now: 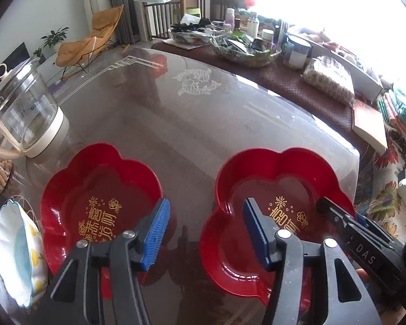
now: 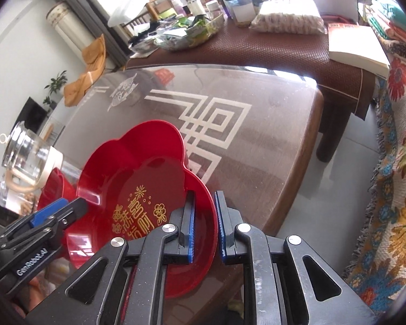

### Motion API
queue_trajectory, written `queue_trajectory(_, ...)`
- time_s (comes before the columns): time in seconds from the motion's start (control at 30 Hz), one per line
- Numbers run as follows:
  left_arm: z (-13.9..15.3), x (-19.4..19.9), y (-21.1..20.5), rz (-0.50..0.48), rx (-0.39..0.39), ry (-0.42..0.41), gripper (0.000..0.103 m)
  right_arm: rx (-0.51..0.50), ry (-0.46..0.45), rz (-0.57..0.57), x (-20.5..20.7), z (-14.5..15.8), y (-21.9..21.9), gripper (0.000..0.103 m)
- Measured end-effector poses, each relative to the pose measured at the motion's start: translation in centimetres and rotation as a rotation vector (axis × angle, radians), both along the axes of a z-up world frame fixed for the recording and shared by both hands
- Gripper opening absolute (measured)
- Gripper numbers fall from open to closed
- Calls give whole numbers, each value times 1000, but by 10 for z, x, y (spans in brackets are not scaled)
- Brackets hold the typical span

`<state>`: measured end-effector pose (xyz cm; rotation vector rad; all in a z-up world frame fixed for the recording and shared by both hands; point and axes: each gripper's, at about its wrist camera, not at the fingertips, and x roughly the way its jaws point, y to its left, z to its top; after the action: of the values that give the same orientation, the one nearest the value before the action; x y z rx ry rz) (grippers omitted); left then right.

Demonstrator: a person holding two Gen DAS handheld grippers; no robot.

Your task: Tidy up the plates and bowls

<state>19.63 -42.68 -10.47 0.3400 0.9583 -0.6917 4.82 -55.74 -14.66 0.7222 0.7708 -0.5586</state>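
Note:
Two red flower-shaped plates with gold lettering lie on the glass table. In the left wrist view one plate is at the left and the other at the right. My left gripper is open above the gap between them. My right gripper is closed on the near right rim of the right plate, one finger inside and one outside; it also shows in the left wrist view. A white and light-blue scalloped bowl stands at the far left.
A glass kettle with a cream base stands at the left of the table. A brown side table behind holds glass bowls, jars, a bag of snacks and a book. A patterned sofa throw lies to the right. The table's edge is near the right plate.

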Motion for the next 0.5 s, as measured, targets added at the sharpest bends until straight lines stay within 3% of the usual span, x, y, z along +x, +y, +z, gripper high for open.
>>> queue_trajectory(0.03,11,2,12,30,-36,-13,73,-6,-9,-3,0,3,1,63)
queue_trajectory(0.07,23,2,25,60,-72,-32,82,-26,-18,-15,-2,10,3,66)
queue_trajectory(0.17,55,-7,69,116,-158,-87,88,-98,-41,-52,-15,32,11,66)
queue_trajectory(0.27,77,-26,117,144,-193,-122,91,-138,-68,-61,-29,61,28,68)
queue_trajectory(0.37,91,-52,168,192,-201,-186,98,-183,-67,-15,-39,87,57,70)
queue_trajectory(0.5,97,-83,236,280,-162,-243,98,-243,-53,41,-52,112,106,70)
